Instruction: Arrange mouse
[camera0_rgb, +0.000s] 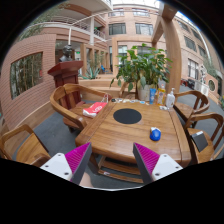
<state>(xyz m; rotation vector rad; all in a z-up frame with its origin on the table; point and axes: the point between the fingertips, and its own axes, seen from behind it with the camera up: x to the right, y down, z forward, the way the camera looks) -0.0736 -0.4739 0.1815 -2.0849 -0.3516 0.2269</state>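
A small blue mouse (155, 133) lies on the wooden table (120, 138), to the right of a round black mouse mat (127, 116). My gripper (112, 160) is well short of the table, above its near edge, with both pink-padded fingers (76, 160) wide apart and nothing between them. The mouse is beyond the right finger.
A red-and-white object (95, 108) lies at the table's left side. Bottles (168, 99) and a potted plant (141, 70) stand at the far side. Wooden chairs (22, 145) surround the table on the left, right (203, 138) and back. Brick buildings lie behind.
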